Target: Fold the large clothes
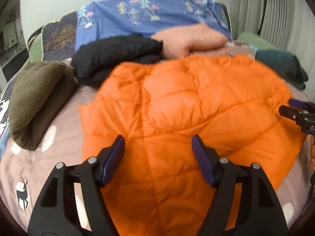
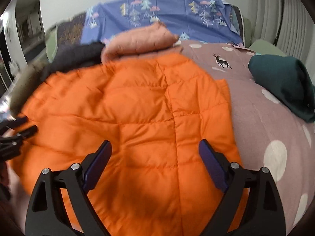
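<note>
Orange puffer jacket [image 1: 177,106] flat on bed [image 2: 261,102], soft, puffy, slippery; grab at hem edge; left gripper [image 1: 157,161], right gripper [image 2: 155,165] both wide apart, empty

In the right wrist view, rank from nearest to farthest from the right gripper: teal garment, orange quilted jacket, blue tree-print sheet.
From the right gripper:
1. Orange quilted jacket, directly under and ahead of the fingers.
2. Teal garment, off to the right on the bed.
3. Blue tree-print sheet, at the far end by the wall.
</note>
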The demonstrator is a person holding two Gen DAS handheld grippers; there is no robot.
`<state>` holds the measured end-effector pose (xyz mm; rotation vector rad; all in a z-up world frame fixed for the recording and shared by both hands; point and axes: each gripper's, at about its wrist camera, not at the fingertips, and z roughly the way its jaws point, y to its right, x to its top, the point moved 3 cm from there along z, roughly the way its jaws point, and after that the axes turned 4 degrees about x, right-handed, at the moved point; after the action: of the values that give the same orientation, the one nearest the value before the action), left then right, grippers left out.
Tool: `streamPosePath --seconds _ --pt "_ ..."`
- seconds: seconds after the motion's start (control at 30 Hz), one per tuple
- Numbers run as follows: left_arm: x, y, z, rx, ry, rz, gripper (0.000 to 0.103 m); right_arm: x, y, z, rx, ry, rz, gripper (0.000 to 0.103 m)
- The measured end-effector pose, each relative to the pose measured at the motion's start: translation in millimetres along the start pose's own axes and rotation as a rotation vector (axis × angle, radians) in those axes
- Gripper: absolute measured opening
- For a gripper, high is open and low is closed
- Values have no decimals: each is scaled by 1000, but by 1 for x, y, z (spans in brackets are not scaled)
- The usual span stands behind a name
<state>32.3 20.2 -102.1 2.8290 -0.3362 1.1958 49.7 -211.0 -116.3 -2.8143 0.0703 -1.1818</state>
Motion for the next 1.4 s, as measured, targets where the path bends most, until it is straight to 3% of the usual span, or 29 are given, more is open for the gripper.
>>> streamPosePath --seconds 0.13,0.27,0.33,0.43,0.67,0.8,0.93,1.23,1.4 --pt "-12 -23 -22 32 30 -59 75 -11 9 -22 -58 45 -4 91" --pt "-41 -46 7 67 -86 -109 80 -30 21 10 -70 -76 12 91" --pt "-49 -49 8 44 -92 -153 80 -32 16 9 -89 -61 -2 91" --pt "-47 -47 1 60 -83 -136 79 -31 6 1 -113 -46 -34 91" --pt "-42 -62 -23 23 -42 -197 79 -28 3 -35 -82 29 11 91" --pt "-41 -77 -26 49 -38 -227 79 -27 -25 -50 -59 76 -98 91" --pt "-38 -90 -22 37 -47 -237 79 -33 -63 -57 54 87 -207 91" --pt "-35 -113 8 -99 -98 -329 81 -44 -117 -48 125 42 -296 91" --pt "-27 -106 29 -279 -120 -352 82 -47 -126 -43 114 21 -315 91"
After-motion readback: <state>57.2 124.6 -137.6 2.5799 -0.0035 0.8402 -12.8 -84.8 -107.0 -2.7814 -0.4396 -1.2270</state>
